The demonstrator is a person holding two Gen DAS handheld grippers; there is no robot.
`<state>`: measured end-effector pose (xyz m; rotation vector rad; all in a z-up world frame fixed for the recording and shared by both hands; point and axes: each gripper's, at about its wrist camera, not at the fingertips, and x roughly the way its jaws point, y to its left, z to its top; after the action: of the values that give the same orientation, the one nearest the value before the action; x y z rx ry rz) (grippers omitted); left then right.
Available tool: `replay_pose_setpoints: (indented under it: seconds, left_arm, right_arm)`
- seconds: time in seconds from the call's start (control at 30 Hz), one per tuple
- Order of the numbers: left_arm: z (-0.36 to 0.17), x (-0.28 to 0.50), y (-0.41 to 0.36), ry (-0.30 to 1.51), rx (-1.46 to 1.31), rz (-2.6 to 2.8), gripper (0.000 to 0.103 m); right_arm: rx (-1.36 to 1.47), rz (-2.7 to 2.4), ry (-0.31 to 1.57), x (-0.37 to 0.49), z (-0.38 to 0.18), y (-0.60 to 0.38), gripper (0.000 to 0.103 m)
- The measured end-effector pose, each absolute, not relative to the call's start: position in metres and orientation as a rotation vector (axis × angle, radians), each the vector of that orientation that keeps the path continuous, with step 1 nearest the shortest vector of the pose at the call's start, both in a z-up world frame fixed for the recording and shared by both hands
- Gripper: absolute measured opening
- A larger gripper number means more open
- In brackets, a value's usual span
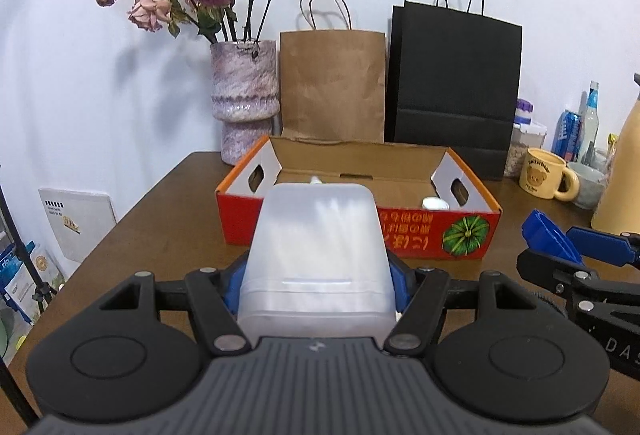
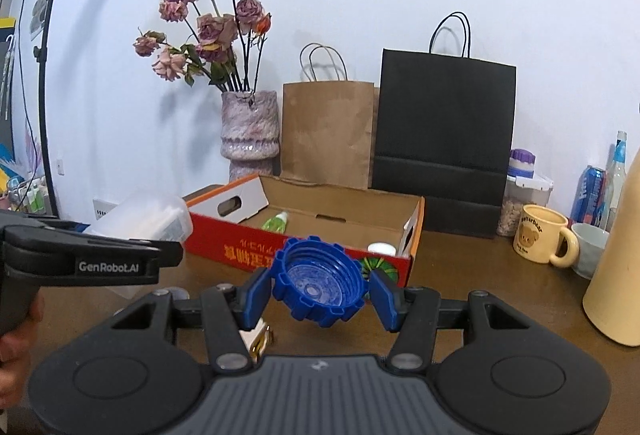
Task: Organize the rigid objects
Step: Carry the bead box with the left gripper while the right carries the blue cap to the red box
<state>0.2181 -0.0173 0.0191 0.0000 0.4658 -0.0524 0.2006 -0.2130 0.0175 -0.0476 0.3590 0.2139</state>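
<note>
Jaws: left clamp translucent container (image 1: pixel 316 255) | right clamp blue cap (image 2: pixel 320 281) | above table (image 2: pixel 480 275)

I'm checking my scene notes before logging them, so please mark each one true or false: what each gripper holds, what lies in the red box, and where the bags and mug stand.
1. The left gripper holds a translucent plastic container. True.
2. The right gripper is empty. False: it holds a blue ridged cap.
3. The red cardboard box is empty. False: a green bottle lies inside.
4. The black bag stands right of the brown bag. True.
5. The yellow mug stands inside the box. False: it stands on the table.
</note>
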Motion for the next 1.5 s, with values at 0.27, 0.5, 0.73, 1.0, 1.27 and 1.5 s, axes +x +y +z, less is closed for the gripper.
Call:
replay_pose_setpoints:
  seconds: [0.27, 0.5, 0.73, 1.0, 1.27, 1.5]
  left_arm:
    - [0.027, 0.242, -0.019, 0.451, -0.019, -0.042, 0.066]
    - [0.031, 0.262, -0.021, 0.444, -0.019, -0.025, 0.066]
    - [0.033, 0.281, -0.026, 0.44, -0.032, -0.019, 0.066]
    - [0.036, 0.305, -0.029, 0.435, -0.06, -0.02, 0.066]
    - [0.04, 0.327, -0.026, 0.426, -0.076, -0.003, 0.066]
    - [0.041, 0.342, -0.027, 0.414, -0.076, 0.008, 0.066]
  right_arm:
    - [-0.032, 0.207, 0.337, 0.226, 0.028, -0.215, 0.053]
    - [-0.024, 0.198, 0.335, 0.252, 0.032, -0.218, 0.053]
    - [-0.018, 0.193, 0.339, 0.272, 0.033, -0.219, 0.053]
    - [-0.001, 0.189, 0.344, 0.297, 0.033, -0.222, 0.053]
    - [0.008, 0.202, 0.339, 0.321, 0.036, -0.216, 0.053]
    - [0.013, 0.206, 0.32, 0.338, 0.041, -0.21, 0.053]
